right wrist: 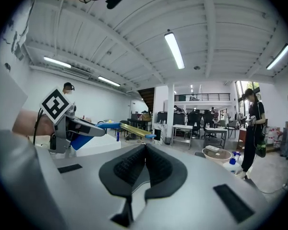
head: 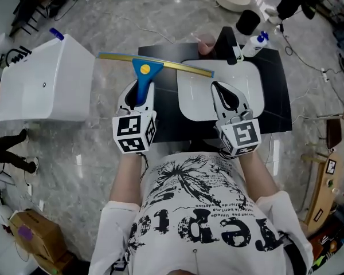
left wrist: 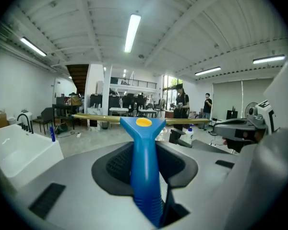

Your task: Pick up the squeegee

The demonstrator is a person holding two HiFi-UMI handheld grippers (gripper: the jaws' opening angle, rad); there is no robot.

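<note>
The squeegee (head: 142, 72) has a blue handle with a yellow dot and a long brass blade. It is held up in the air over the left edge of the black table (head: 278, 90). My left gripper (head: 139, 89) is shut on the blue handle, with the blade crosswise beyond the fingertips. In the left gripper view the squeegee handle (left wrist: 145, 166) runs up between the pads of the left gripper (left wrist: 145, 150). My right gripper (head: 217, 87) hovers over the white basin (head: 252, 93), shut with nothing in it. In the right gripper view the pads of the right gripper (right wrist: 145, 148) meet, and the squeegee (right wrist: 130, 129) shows at the left.
A white box (head: 46, 85) stands left of the table. A spray bottle (head: 255, 43) and a black cylinder (head: 247, 22) sit at the table's far right. A cardboard box (head: 34, 234) lies on the floor at lower left. People (left wrist: 181, 102) stand far off.
</note>
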